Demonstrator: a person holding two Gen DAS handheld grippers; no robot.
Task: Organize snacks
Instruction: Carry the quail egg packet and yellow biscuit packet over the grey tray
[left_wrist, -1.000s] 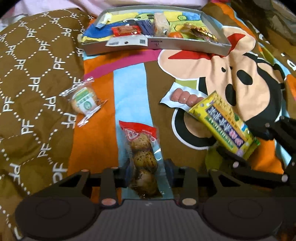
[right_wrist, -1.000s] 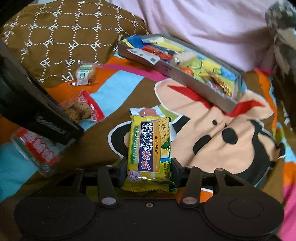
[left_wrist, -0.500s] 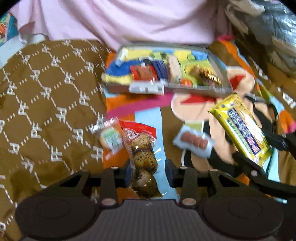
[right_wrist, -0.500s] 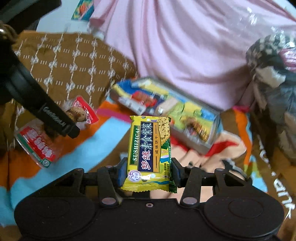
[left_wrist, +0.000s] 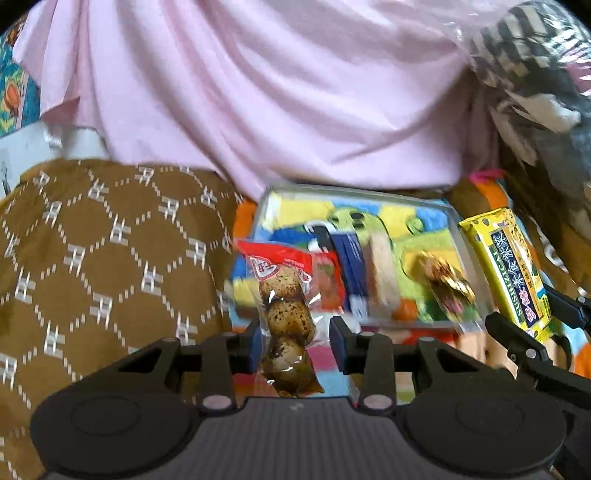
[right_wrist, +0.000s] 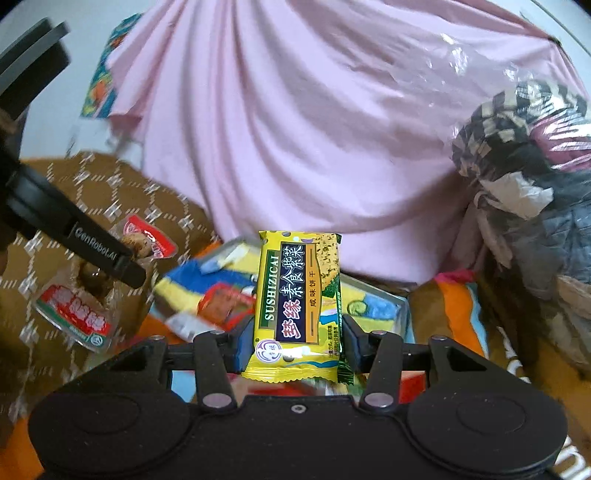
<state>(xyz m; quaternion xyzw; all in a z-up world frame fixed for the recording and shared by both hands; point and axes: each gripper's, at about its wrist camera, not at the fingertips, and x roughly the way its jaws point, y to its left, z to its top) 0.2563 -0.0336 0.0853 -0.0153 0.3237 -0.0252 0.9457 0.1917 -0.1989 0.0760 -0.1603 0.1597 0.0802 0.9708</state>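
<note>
My left gripper (left_wrist: 293, 343) is shut on a clear packet of speckled eggs with a red top (left_wrist: 286, 314), held in the air in front of the grey snack tray (left_wrist: 467, 254). My right gripper (right_wrist: 297, 343) is shut on a yellow biscuit packet (right_wrist: 297, 295), also held up before the tray (right_wrist: 400, 314). The biscuit packet shows at the right of the left wrist view (left_wrist: 511, 273). The egg packet and the left gripper show at the left of the right wrist view (right_wrist: 146, 240). The tray holds several wrapped snacks.
A brown patterned cushion (left_wrist: 92, 266) lies left of the tray. A pink cloth (left_wrist: 277, 92) hangs behind it. A bundle of dark bags (right_wrist: 535, 184) is at the right. The cartoon blanket (right_wrist: 458, 306) lies under the tray.
Both grippers have lifted their packets off the blanket and moved forward to the tray. The tray now looks much nearer in both views.
</note>
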